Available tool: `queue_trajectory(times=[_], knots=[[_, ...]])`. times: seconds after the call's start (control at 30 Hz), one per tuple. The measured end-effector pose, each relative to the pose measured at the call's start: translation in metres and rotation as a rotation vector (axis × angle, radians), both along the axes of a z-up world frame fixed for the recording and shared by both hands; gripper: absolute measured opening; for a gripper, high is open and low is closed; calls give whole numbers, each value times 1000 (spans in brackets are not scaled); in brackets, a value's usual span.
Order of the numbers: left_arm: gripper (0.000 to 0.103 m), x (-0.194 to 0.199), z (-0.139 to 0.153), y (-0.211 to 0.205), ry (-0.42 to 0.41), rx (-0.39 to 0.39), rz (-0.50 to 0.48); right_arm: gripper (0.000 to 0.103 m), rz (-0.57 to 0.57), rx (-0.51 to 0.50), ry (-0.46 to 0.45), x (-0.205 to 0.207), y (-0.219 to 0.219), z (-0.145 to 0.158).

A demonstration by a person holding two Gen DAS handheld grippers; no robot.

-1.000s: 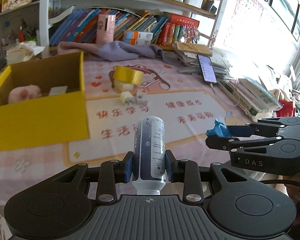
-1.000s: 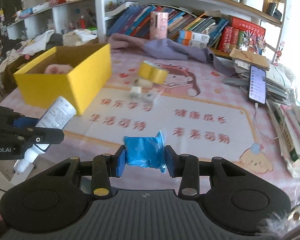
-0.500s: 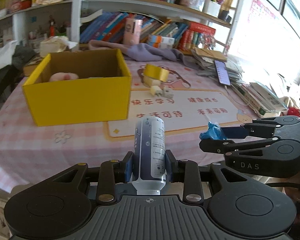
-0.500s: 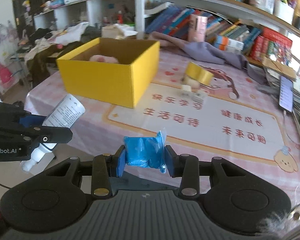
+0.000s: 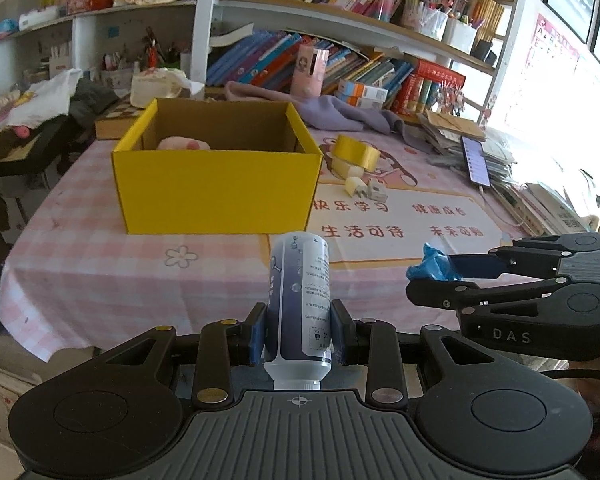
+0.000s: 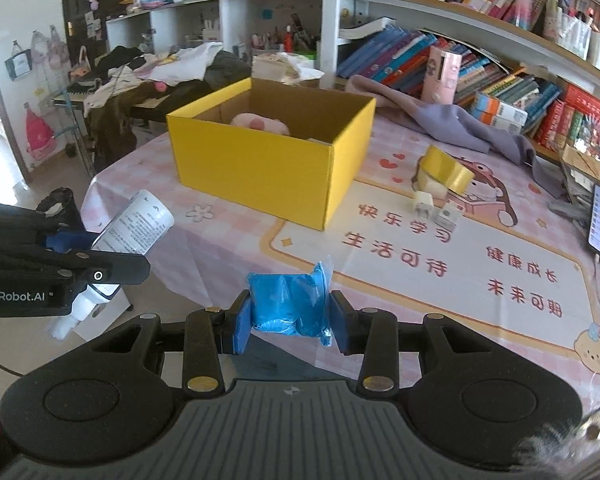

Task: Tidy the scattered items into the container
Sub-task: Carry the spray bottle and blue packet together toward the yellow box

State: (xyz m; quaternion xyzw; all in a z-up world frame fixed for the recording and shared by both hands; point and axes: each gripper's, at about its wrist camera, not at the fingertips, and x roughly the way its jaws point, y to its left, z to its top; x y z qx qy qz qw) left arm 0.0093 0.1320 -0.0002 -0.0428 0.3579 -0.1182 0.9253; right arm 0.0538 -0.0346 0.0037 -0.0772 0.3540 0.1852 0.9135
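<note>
I am clamping a white bottle [image 5: 300, 300] in my left gripper [image 5: 299, 332] and squeezing a blue packet [image 6: 288, 306] in my right gripper [image 6: 288, 322], near the yellow box [image 5: 216, 188].

The surface [image 5: 100, 280] wears a pink checked cloth, with a printed cartoon mat [image 5: 400, 216] spread over its right part. A yellow cardboard box [image 5: 216, 192] stands open on the cloth, its right corner just over the mat's edge. On the mat, near the box, a roll of yellow tape [image 5: 358, 151] leans on a pale block, with two small white cubes [image 5: 365, 189] just in front. A purple cloth [image 5: 340, 114] lies crumpled along the back edge. At the right side a phone [image 5: 475, 161] rests on stacked books and papers [image 5: 540, 196].
</note>
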Motion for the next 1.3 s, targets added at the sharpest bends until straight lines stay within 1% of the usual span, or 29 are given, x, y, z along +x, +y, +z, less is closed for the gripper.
queue_trajectory(times=[0.2,0.37,0.67,0.83,0.97,1.3], knots=[[31,-3,3,13,-11,-3,48,38,64,-10,-11,3,17,4],[31,-2,1,23,1,-5,83,38,113,-13,-6,11,29,2],[31,14,-7,37,21,-2,127,38,175,-10,8,35,46,-5],[31,34,-4,46,16,8,154,37,197,-4,7,61,52,-4],[31,55,5,53,-10,19,162,37,209,1,-22,85,56,2],[31,125,35,50,-88,72,113,37,225,32,-106,153,53,29]])
